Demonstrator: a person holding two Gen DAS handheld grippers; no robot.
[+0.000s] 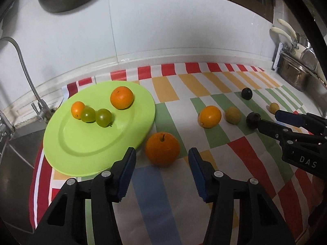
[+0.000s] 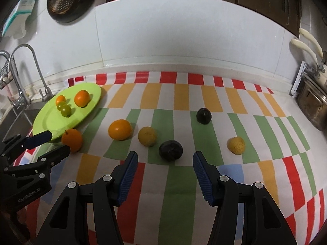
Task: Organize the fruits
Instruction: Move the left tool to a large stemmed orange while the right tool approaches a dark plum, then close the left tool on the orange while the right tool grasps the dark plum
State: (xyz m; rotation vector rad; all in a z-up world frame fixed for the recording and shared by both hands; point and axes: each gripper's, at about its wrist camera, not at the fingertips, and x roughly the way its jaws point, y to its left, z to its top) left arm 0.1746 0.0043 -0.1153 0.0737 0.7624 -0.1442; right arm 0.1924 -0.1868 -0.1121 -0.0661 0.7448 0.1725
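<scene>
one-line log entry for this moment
left tool: open, at stemmed orange | right tool: open, at dark plum | plate: four fruits

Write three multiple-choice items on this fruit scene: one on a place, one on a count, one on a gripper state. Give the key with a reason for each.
1. Where is the orange with the stem?
A. On the green plate
B. On the striped cloth, just ahead of the left gripper
C. In the sink

2. How many fruits lie on the green plate?
A. Two
B. Four
C. Six

3. How does the right gripper stand?
A. Open, holding nothing
B. Shut on a dark plum
C. Shut on a lemon

Key: 1 B, it sits on the striped cloth beside the plate's rim, in front of the left gripper. 2 B, two oranges and two green grapes rest there. 3 A, its fingers are spread wide, with the near dark plum lying free ahead of them.
</scene>
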